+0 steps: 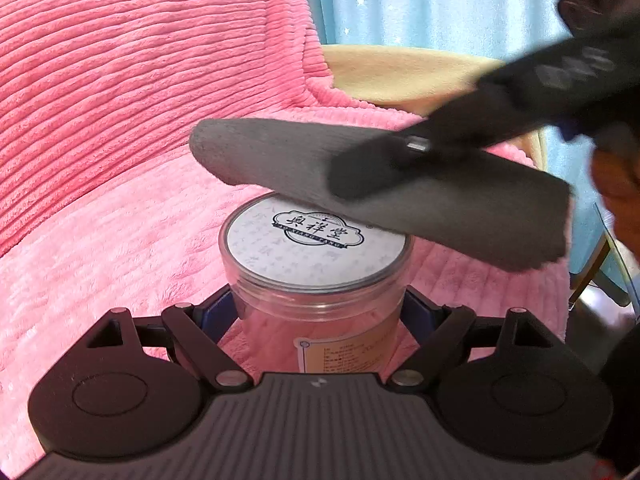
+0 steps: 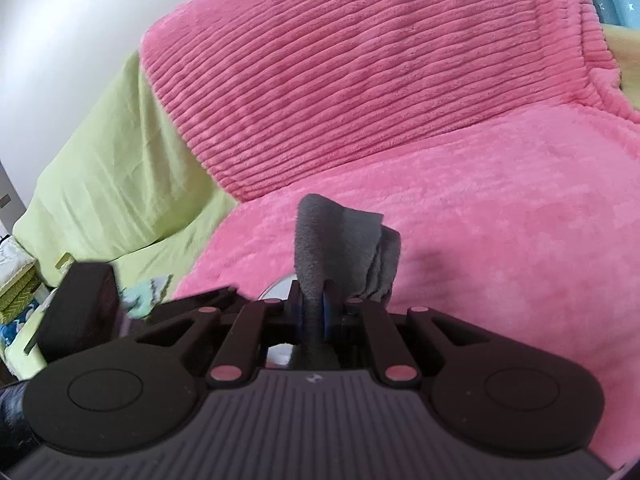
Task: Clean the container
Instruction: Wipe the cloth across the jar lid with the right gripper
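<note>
A clear plastic jar (image 1: 320, 312) with a white printed lid (image 1: 316, 244) stands upright on the pink blanket. My left gripper (image 1: 320, 308) is shut on the jar's body, one blue pad on each side. My right gripper (image 2: 314, 312) is shut on a folded grey cloth (image 2: 344, 248). In the left wrist view the cloth (image 1: 280, 160) lies flat across the far edge of the lid, held by the right gripper (image 1: 380, 164) that comes in from the upper right. In the right wrist view only a sliver of the lid (image 2: 278, 288) shows under the cloth.
A pink ribbed blanket (image 1: 120, 100) covers the seat and backrest. A green sheet (image 2: 108, 184) lies to the left, with boxes (image 2: 16, 288) beyond it. A yellow cushion (image 1: 400, 72) and a blue curtain (image 1: 440, 0) are behind.
</note>
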Demonstrator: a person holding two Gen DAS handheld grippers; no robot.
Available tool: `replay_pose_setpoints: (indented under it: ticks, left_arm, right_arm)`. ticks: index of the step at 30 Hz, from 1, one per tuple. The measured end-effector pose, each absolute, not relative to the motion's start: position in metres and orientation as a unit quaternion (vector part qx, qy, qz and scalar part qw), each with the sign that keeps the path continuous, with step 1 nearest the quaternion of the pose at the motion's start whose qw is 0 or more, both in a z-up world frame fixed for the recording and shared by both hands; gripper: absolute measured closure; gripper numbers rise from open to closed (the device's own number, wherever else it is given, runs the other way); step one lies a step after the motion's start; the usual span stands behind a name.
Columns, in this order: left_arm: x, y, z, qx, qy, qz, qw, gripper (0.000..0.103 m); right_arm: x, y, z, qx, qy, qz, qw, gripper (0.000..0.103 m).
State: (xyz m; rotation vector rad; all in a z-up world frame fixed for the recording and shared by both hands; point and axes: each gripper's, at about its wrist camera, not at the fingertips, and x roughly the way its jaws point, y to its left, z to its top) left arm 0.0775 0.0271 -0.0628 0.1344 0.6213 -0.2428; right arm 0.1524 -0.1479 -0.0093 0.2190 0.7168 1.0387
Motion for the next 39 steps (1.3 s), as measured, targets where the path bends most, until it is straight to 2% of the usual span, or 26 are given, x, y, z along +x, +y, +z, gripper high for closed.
replay_pose_setpoints:
  ticks: [8,19,29,39]
  left_arm:
    - [0.074,0.04,-0.06,0.06,0.297,-0.125,0.945,0.018]
    - [0.075,0.042,-0.061,0.056,0.301,-0.128,0.944,0.018]
    - [0.08,0.04,-0.061,0.06,0.305,-0.128,0.942,0.018]
    - [0.075,0.03,-0.061,0.075,0.305,-0.123,0.941,0.018]
  right_arm:
    - [0.139,-0.123,-0.003,0.089,0.331,0.525,0.779,0.096]
    - [0.18,-0.115,-0.01,0.103,0.325,0.497,0.798,0.097]
    - [0.141,-0.152,-0.007,0.103,0.333,0.491,0.799,0.096]
    - [0.147,-0.118,-0.01,0.109,0.331,0.529,0.774,0.097]
